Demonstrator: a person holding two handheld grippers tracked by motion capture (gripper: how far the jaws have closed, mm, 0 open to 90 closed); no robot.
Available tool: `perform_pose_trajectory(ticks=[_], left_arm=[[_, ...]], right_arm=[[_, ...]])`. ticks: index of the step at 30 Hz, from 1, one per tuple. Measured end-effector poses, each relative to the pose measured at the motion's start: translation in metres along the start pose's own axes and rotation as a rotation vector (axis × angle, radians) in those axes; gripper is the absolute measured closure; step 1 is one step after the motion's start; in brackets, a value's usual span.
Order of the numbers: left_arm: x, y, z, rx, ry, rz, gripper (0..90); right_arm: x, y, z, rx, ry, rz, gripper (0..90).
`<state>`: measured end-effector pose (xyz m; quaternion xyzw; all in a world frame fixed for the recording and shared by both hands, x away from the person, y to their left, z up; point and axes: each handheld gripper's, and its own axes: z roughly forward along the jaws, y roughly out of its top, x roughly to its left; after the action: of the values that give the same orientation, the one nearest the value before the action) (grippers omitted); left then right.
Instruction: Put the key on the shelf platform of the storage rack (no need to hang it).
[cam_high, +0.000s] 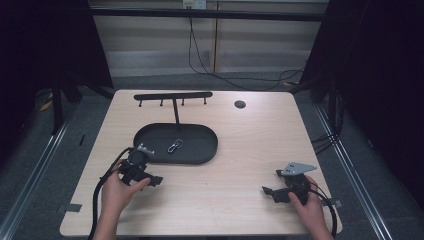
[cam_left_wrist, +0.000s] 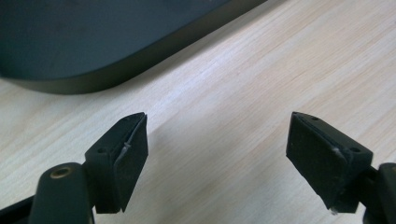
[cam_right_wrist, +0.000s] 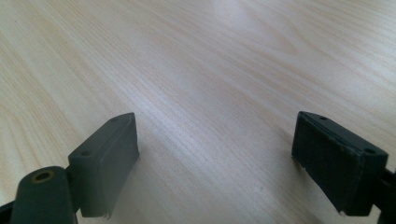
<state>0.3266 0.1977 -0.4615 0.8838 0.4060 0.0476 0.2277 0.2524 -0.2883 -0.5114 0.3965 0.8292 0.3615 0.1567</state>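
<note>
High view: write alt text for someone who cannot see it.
A person's two hands rest on a pale wooden table, each holding a black gripper: the left gripper near a black oval tray, the right gripper apart at the right. A small metal clip lies in the tray, from which a hook rack rises.

Both forearms are bare, with no sleeves showing. The left hand-held gripper (cam_high: 141, 172) is a black block with a small grey metal piece on top and a thick black cable looping from it, its two wedge-shaped black jaws each carrying a screw hole and a brass-ringed pivot. The right hand-held gripper (cam_high: 280, 188) is black too, topped by a grey three-cornered plate, with a thinner black cable.
</note>
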Motion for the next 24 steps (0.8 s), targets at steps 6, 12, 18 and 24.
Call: perform_pose_trajectory(ticks=[6, 12, 18, 24], left_arm=[[0.000, -0.004, -0.002, -0.006, 0.001, 0.002, 20.9], [-0.001, -0.006, 0.002, 0.005, 0.010, 0.006, 20.9], [0.000, -0.013, 0.005, 0.003, 0.009, 0.006, 20.9], [0.002, -0.020, -0.001, -0.034, 0.007, 0.009, 22.1]], right_arm=[[0.000, 0.000, 0.000, 0.000, 0.000, 0.000, 13.9], [0.000, 0.000, 0.000, 0.000, 0.000, 0.000, 14.0], [0.000, 0.000, 0.000, 0.000, 0.000, 0.000, 13.9], [0.000, 0.000, 0.000, 0.000, 0.000, 0.000, 14.0]])
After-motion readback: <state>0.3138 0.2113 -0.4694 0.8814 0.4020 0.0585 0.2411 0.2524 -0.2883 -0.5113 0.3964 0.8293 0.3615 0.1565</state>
